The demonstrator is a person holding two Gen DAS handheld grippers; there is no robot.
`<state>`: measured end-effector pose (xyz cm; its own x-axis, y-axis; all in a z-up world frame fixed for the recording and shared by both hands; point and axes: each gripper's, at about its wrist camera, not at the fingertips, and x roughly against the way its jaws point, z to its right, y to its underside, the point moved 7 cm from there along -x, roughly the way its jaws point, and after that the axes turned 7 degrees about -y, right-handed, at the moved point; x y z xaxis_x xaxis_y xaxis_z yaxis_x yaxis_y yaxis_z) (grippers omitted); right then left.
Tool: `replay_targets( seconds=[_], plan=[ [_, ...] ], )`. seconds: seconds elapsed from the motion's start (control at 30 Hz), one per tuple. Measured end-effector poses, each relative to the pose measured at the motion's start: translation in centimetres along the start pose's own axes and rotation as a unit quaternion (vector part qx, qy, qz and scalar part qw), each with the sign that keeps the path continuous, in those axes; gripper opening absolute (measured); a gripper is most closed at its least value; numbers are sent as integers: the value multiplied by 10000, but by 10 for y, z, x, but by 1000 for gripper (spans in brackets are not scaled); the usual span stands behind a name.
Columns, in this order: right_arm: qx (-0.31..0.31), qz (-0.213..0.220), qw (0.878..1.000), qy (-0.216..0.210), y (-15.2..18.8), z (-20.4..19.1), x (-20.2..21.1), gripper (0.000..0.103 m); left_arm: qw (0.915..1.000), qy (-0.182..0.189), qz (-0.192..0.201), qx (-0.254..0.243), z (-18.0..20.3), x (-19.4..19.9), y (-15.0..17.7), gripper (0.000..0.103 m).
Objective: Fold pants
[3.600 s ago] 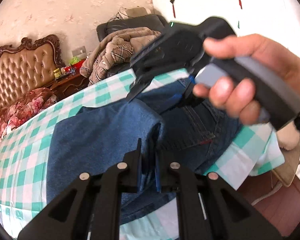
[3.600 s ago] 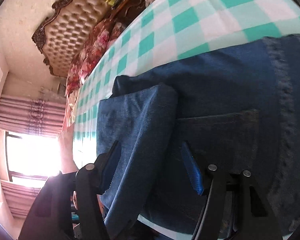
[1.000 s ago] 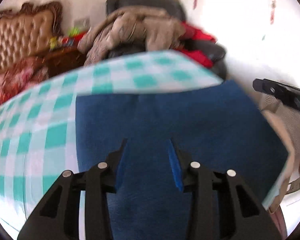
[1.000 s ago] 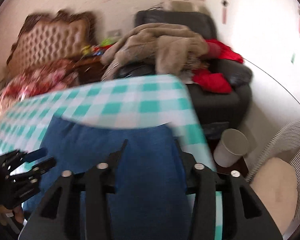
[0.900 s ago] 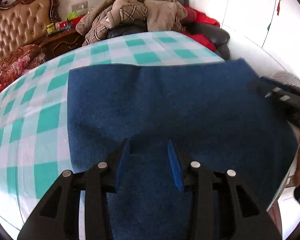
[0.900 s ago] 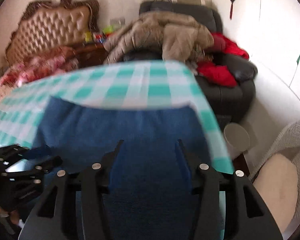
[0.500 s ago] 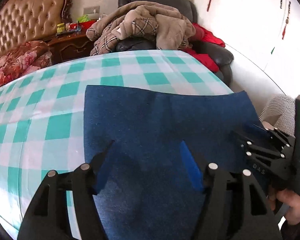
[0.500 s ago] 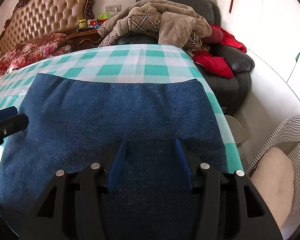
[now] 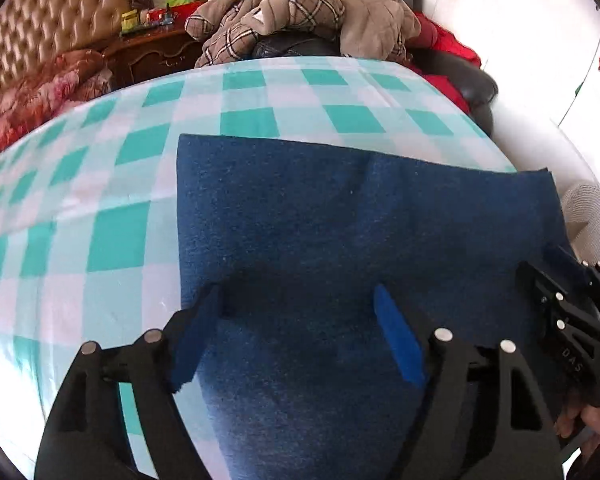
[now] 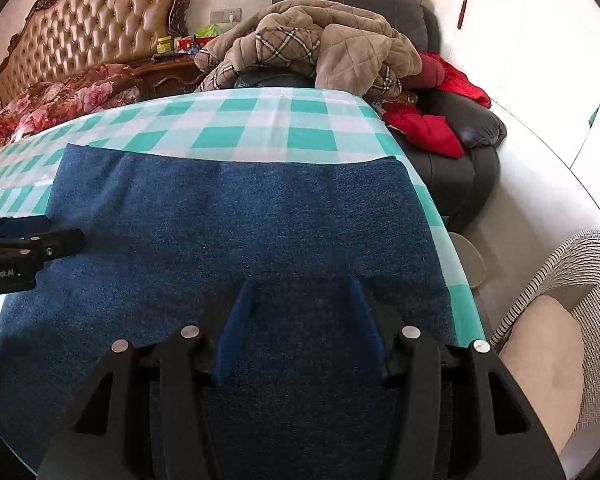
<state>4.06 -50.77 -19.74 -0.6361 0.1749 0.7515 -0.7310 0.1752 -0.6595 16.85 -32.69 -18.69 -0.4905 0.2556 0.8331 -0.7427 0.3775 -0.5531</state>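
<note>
Folded pants point(image 10: 236, 240) lie flat on the tablecloth point(image 10: 260, 128), covering its near part up to the right edge; bare cloth extends beyond them to the far side and to the left. Left gripper point(image 9: 296, 328) sits over the near left part of the pants, right gripper point(image 10: 300, 320) over the near right part. Behind the table: armchair point(image 10: 460, 160) piled with coats point(image 10: 320, 48) at far right, nightstand point(image 10: 168, 72) left of it, bed headboard point(image 10: 92, 24) at far left.
</note>
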Motion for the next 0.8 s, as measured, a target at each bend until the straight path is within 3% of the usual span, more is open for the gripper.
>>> replay_targets(
  seconds=[0.27, 0.53, 0.8],
  plan=[
    [-28, -27, 10000, 45, -1, -1, -1, 52, 9999, -96, 64, -14, 0, 7, 5, 72],
    [-28, -23, 10000, 55, 0, -1, -1, 52, 9999, 98, 29, -34, 11, 33, 48, 64],
    [-55, -155, 9998, 66, -1, 0, -2, 53, 9997, 258, -19, -18, 10, 49, 55, 62]
  ],
)
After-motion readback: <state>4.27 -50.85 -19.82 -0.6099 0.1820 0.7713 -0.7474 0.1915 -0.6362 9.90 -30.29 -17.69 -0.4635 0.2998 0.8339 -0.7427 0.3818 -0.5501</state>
